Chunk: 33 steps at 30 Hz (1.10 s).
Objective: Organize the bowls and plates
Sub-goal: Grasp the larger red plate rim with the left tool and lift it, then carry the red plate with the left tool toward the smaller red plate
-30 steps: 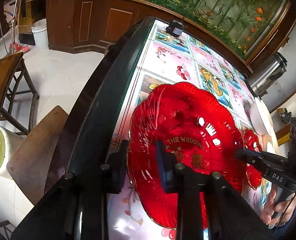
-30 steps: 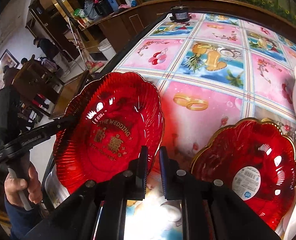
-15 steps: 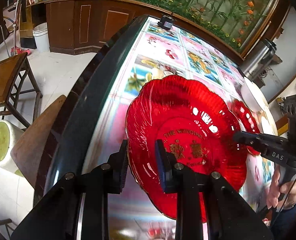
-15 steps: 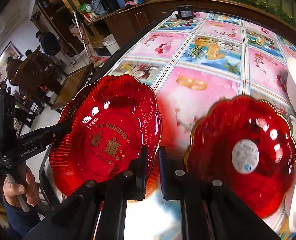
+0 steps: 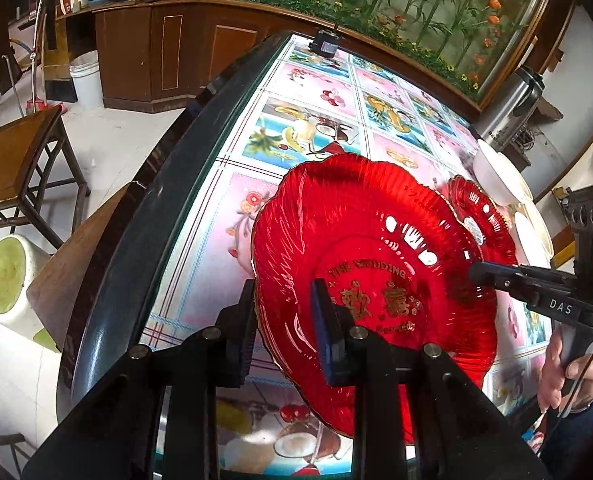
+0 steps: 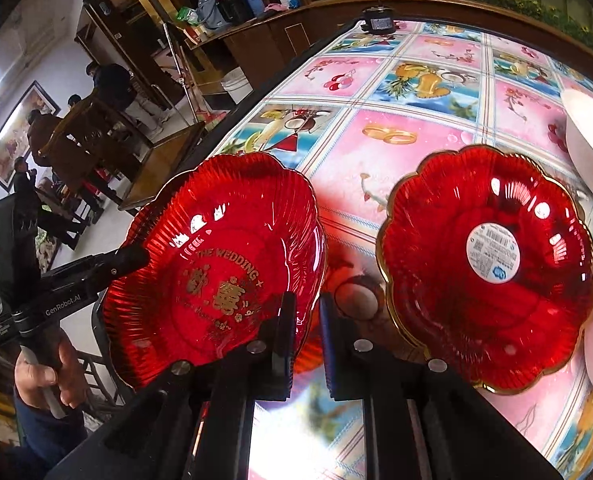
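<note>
A red scalloped plate [image 5: 368, 256] with gold "THE WEDDING" lettering hangs tilted over the table's near left part. My left gripper [image 5: 283, 292] is shut on its near rim. My right gripper [image 6: 306, 300] pinches the opposite rim [image 6: 312, 240]; its jaws are opening slightly while the rim is still between the pads. Each gripper shows in the other's view, the right one [image 5: 480, 272] and the left one [image 6: 136, 256]. A second red plate [image 6: 484, 280] with a white sticker lies on the table to the right. White bowls [image 5: 500, 180] sit beyond it.
The round table [image 5: 144, 220] has a dark rim and a bright picture cloth. A small black device [image 5: 324, 44] stands at its far edge, a steel flask [image 5: 508, 108] at far right. A wooden chair [image 5: 20, 152] and a stool [image 5: 4, 276] stand left. People [image 6: 108, 84] are far behind.
Both grippers have carried the wedding plate together across the table. The sticker plate now sits higher and fuller in the right wrist view. Both grips look unchanged.
</note>
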Each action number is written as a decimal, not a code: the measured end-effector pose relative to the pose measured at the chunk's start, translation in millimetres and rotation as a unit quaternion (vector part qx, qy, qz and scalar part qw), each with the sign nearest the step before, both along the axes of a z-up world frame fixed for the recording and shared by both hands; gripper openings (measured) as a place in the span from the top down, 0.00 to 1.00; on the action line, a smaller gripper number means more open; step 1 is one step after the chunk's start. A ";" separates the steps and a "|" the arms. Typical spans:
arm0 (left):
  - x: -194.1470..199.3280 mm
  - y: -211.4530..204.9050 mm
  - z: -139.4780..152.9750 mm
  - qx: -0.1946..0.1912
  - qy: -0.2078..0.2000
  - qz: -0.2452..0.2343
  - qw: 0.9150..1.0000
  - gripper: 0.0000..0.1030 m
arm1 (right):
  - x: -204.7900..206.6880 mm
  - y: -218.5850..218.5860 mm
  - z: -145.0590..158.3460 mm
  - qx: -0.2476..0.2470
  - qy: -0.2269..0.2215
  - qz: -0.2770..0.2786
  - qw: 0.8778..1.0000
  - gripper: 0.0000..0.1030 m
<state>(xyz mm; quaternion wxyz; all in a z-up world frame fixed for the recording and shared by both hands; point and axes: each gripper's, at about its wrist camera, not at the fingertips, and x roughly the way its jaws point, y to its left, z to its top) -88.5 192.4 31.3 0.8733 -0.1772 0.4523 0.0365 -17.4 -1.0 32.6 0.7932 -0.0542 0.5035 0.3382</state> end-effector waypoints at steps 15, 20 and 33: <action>-19.8 -25.0 44.6 0.034 -0.046 -0.014 0.998 0.66 | -11.7 -109.6 29.9 0.094 -0.006 -0.075 0.993 0.82; 7.6 -71.0 60.8 0.049 -0.043 -0.065 0.996 0.43 | -6.6 -144.3 31.5 0.099 -0.009 -0.115 0.988 0.81; 84.9 -146.4 66.7 0.061 -0.006 -0.125 0.990 0.44 | 23.3 -162.3 8.1 0.070 0.012 -0.167 0.983 0.81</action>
